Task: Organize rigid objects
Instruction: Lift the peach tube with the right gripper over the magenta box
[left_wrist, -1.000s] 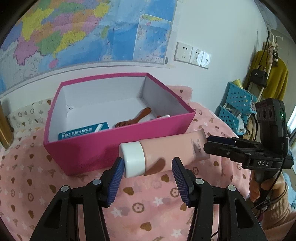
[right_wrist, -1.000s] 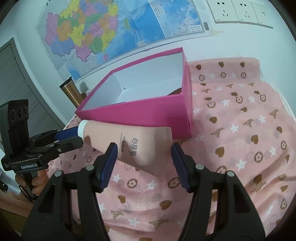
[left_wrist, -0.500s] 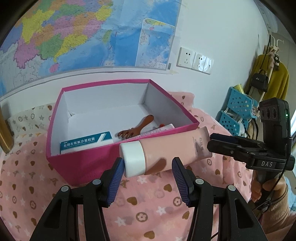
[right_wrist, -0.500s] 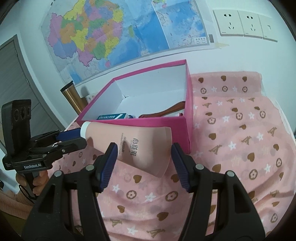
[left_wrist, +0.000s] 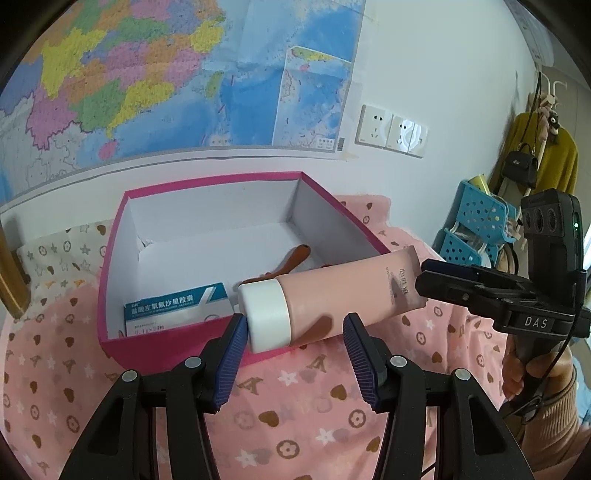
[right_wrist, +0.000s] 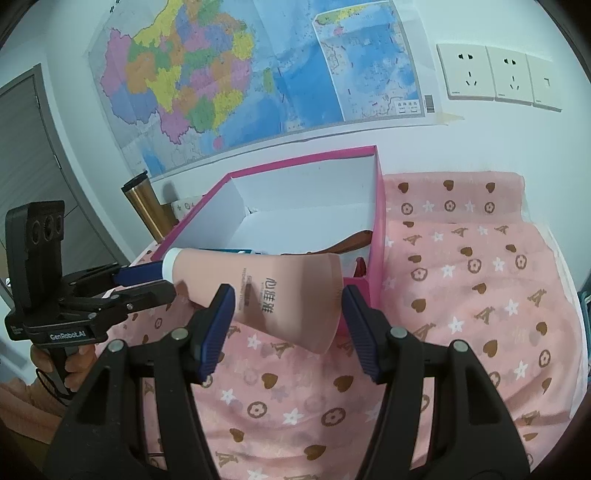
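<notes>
White wall fills the background, with a large coloured map (left_wrist: 177, 74) taped across it and a row of white wall sockets (right_wrist: 495, 77) to the map's right. Below the wall, a pink cloth (right_wrist: 480, 295) printed with hearts, stars and flowers covers the surface. On that cloth sits an open magenta box (left_wrist: 155, 350) with white inner walls; inside it lie a blue-and-white medicine carton (left_wrist: 177, 304) against the near wall and a brown wooden utensil (left_wrist: 295, 258) farther back. A pink lotion tube (left_wrist: 351, 291) with a white cap (left_wrist: 266, 314) is held in the air across the box's near rim, cap end toward the left side, flat crimped end toward the right. The left gripper (left_wrist: 293, 354) stands with its blue-padded jaws spread wider than the cap between them; one pad looks to be against the cap while the other is clear of the tube, so whether it bears any load cannot be told. The right gripper (right_wrist: 288, 321) is likewise spread around the tube's wide flat end, and contact with its pads cannot be made out from its own view. Off to the side stand a gold-coloured flask (right_wrist: 146, 206) beside the box and blue perforated baskets (left_wrist: 476, 229) near a yellow garment (left_wrist: 554, 158).
</notes>
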